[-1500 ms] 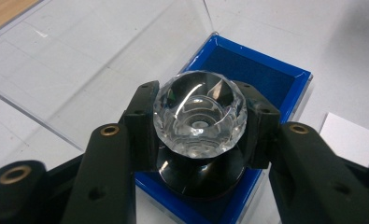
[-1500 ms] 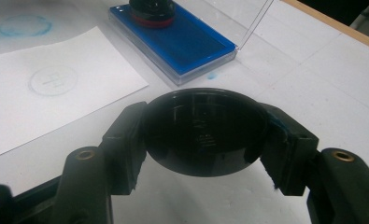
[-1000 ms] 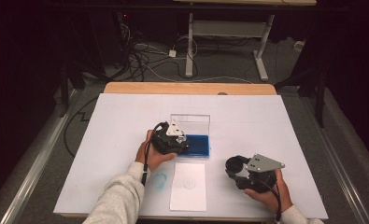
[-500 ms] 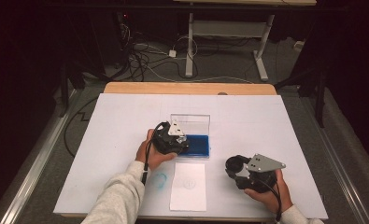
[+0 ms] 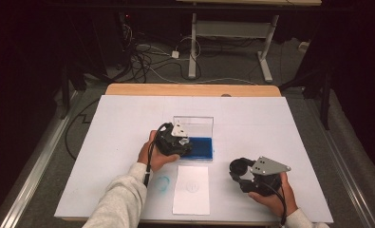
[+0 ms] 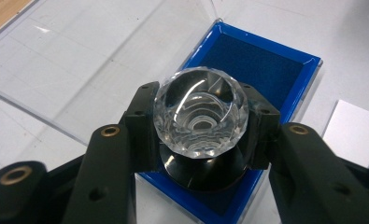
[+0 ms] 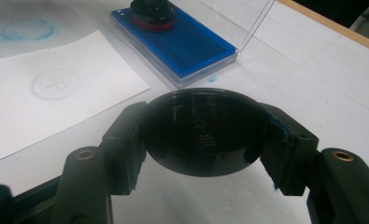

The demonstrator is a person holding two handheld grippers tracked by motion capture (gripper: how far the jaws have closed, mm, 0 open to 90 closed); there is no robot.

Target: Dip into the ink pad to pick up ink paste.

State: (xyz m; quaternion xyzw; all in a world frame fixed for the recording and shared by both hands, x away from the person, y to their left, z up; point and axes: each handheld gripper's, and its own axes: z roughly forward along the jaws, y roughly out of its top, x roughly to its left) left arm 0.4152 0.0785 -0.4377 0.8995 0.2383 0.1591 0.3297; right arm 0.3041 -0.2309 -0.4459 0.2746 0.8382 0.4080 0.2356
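Clear faceted stamp handle (image 6: pixel 201 114) gripped in the left gripper's (image 5: pixel 175 142) jaws — its black base pressed upright on the blue ink pad (image 6: pixel 261 70) in its open clear case. The right gripper (image 5: pixel 251 173) clamps a black round cap (image 7: pixel 205 130) off to the right; the printed white paper (image 5: pixel 191 189) lies on the table just nearer the person than the pad, closest to the left hand.

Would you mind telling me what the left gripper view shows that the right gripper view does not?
The left gripper view alone shows the stamp's faceted clear knob clamped in the left gripper. The right gripper view alone shows the black round cap in the right gripper, the stamped paper sheet and a blue ring smudge. Both show the blue ink pad with its clear lid.
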